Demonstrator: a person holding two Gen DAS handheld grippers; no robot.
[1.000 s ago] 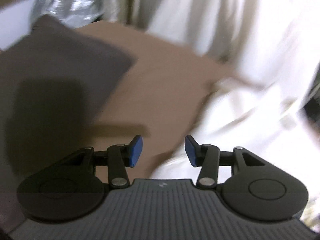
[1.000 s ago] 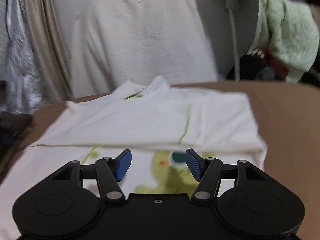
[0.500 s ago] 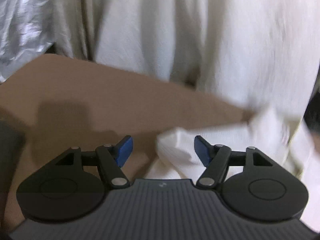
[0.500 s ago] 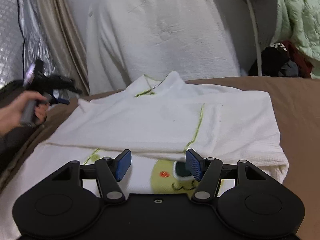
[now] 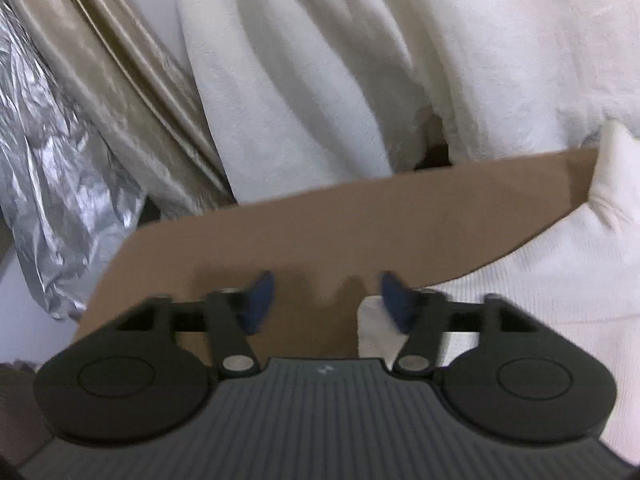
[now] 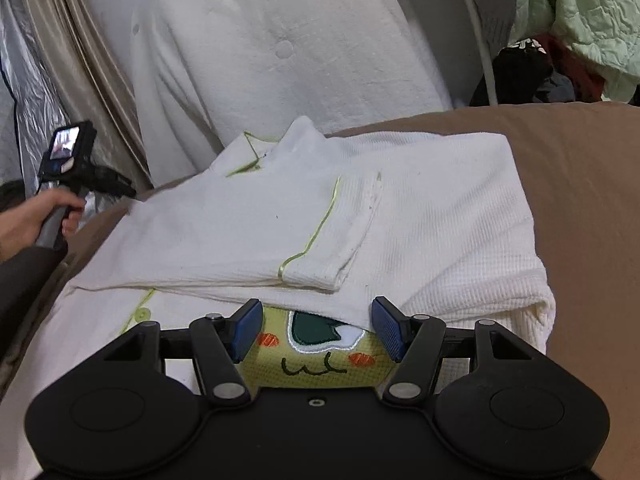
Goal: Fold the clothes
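A white waffle-knit garment (image 6: 420, 216) with green piping lies partly folded on the brown bed (image 6: 580, 184). A yellow-green cartoon face patch (image 6: 320, 356) shows under its folded edge. My right gripper (image 6: 316, 326) is open and empty, just above that patch. My left gripper (image 5: 326, 300) is open and empty over the brown bed (image 5: 320, 224), with the garment's corner (image 5: 540, 276) at its right finger. The left gripper also shows in the right wrist view (image 6: 80, 168), held in a hand at the garment's far left.
A white robe (image 6: 280, 48) hangs behind the bed. Beige curtain (image 5: 120, 80) and silver foil (image 5: 48, 184) stand at the left. A light green quilt (image 6: 580, 12) and dark clothes (image 6: 528, 76) pile at the back right.
My left gripper has swung away from a dark cushion toward the garment's left corner, staying open. My right gripper has moved closer to the folded edge.
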